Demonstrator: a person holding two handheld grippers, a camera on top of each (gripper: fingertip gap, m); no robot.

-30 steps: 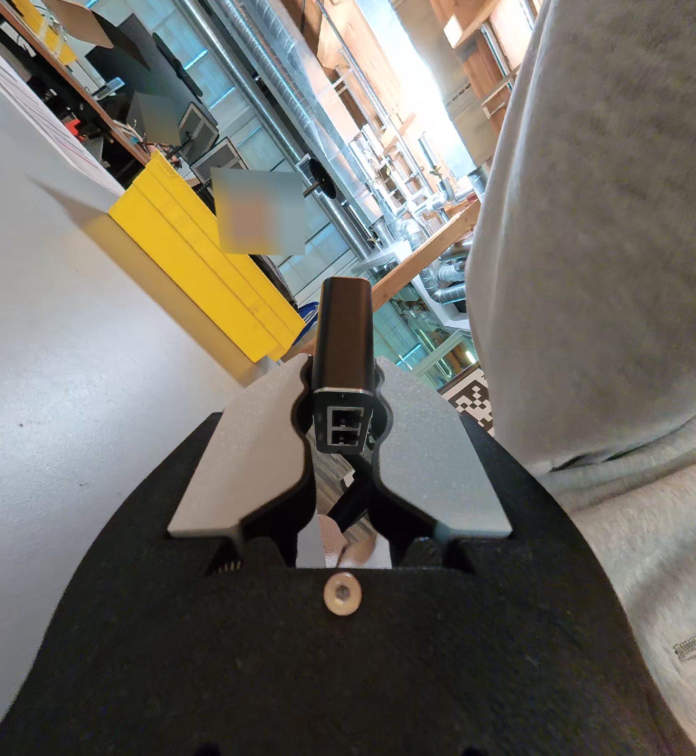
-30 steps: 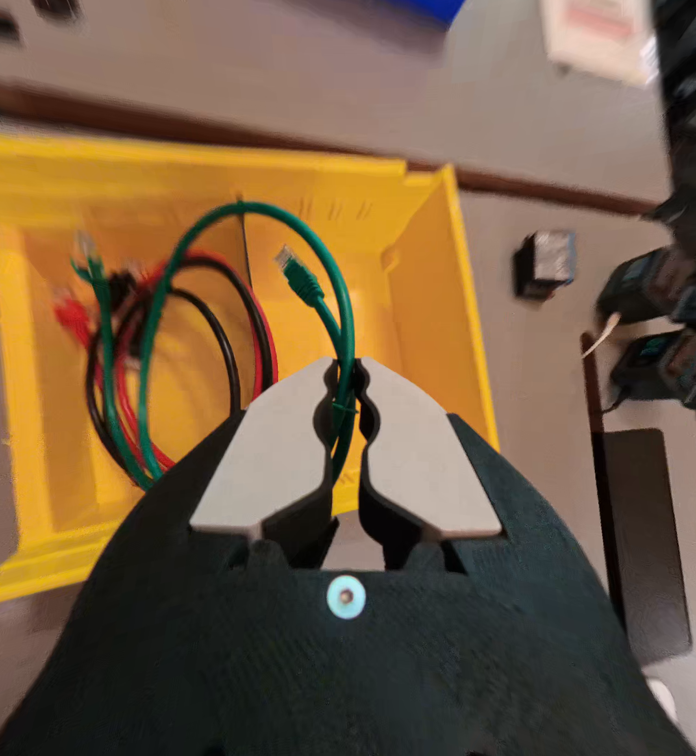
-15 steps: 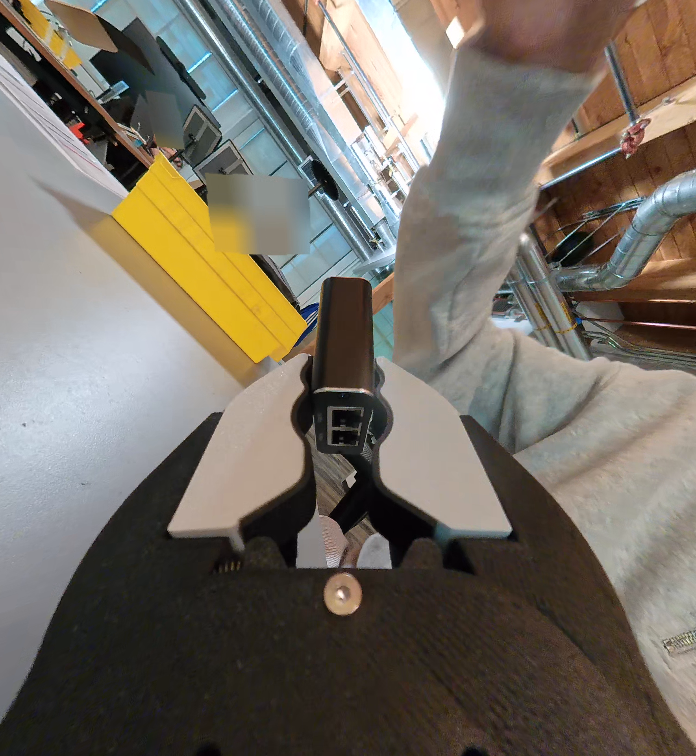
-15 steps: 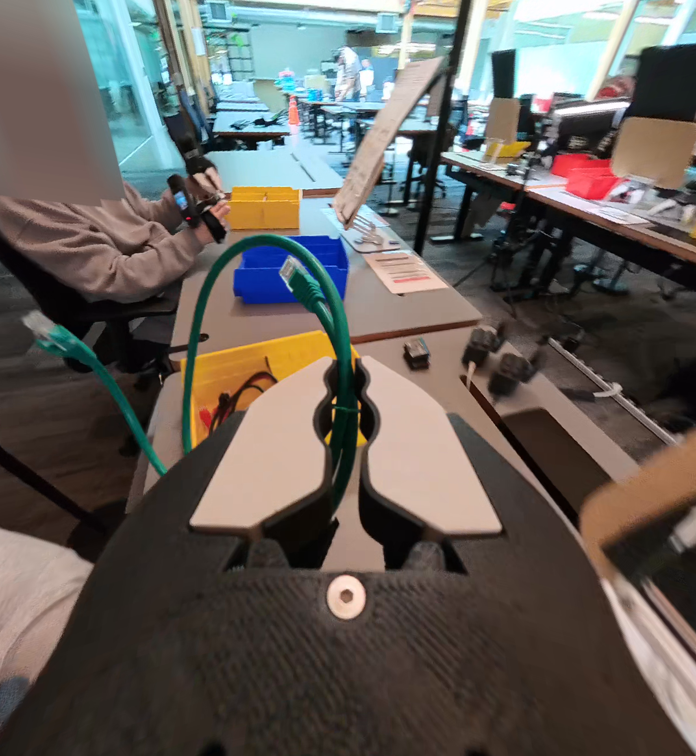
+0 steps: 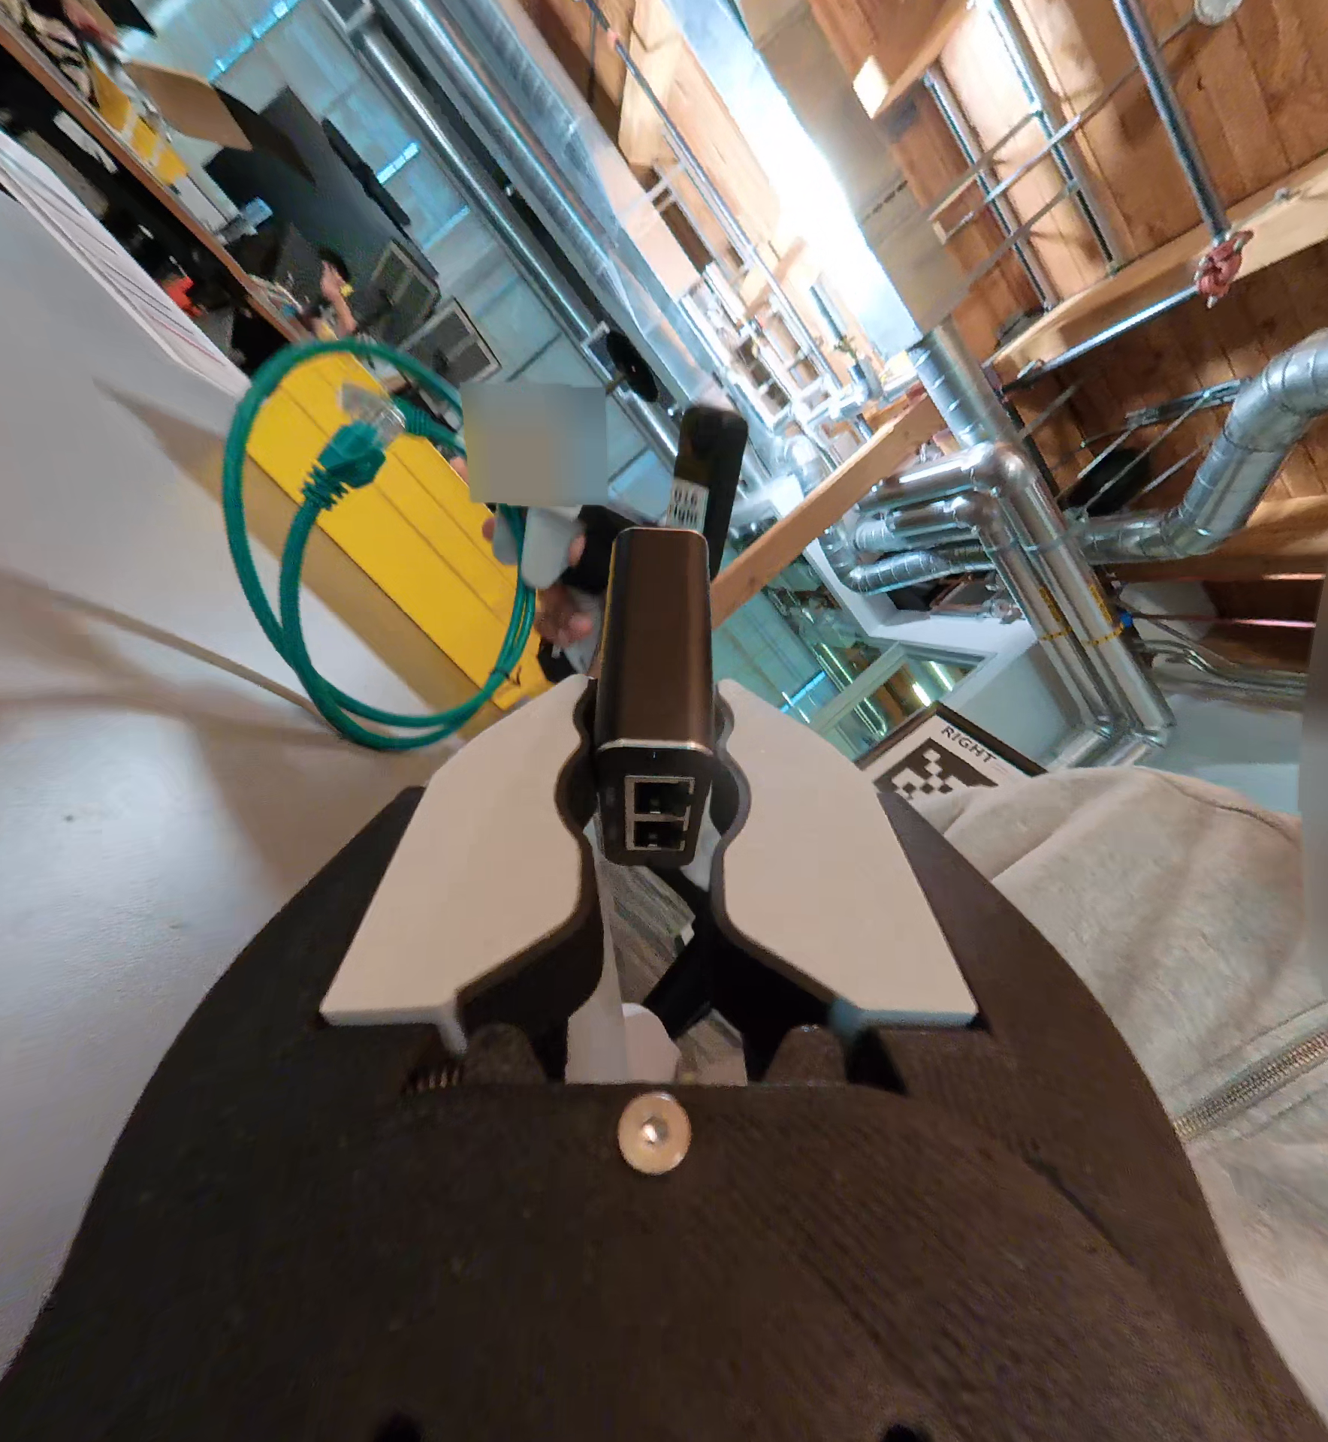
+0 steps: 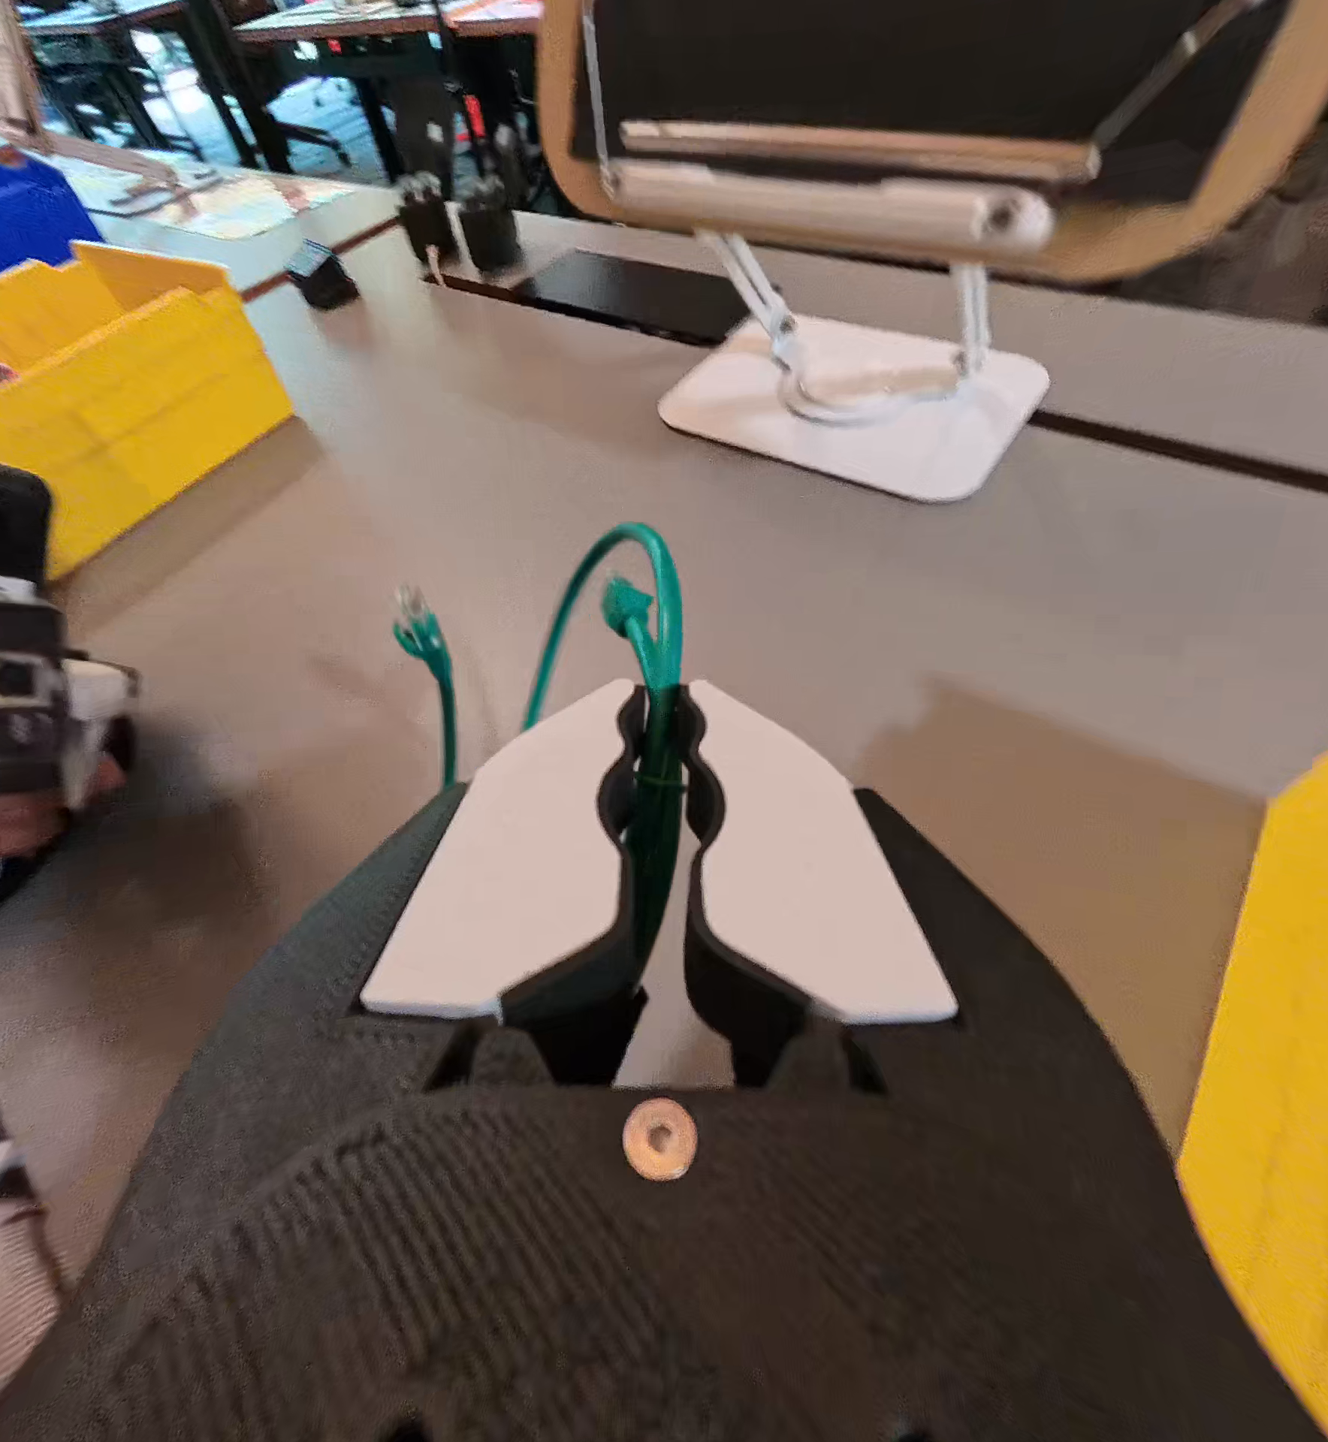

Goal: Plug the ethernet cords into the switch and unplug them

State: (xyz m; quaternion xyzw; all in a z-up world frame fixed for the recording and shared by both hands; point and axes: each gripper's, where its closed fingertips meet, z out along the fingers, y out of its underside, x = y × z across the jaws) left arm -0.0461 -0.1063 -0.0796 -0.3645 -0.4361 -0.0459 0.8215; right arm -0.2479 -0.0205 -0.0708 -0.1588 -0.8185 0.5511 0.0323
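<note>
My left gripper [image 5: 655,690] is shut on a small black switch [image 5: 651,616], held up off the table with its two stacked ports [image 5: 655,811] facing the camera. My right gripper [image 6: 661,690] is shut on a bundled green ethernet cord [image 6: 657,648]. Its two plugs [image 6: 415,616] [image 6: 626,605] stick up free beyond the fingers. In the left wrist view the cord [image 5: 255,546] hangs as a loop to the left of the switch, with one plug [image 5: 349,460] pointing up. The left gripper with the switch [image 6: 9,702] shows blurred at the far left of the right wrist view.
A yellow bin [image 6: 122,382] holding more cords stands on the grey table [image 6: 879,624] at the left. Another yellow bin [image 6: 1316,1014] is close on the right. A white tablet stand [image 6: 856,406] is at the back. A grey sleeve [image 5: 1152,936] fills the right of the left wrist view.
My right gripper lifted the green cord out of the yellow bin and swung it over the table toward the switch. The left gripper held the switch nearly still.
</note>
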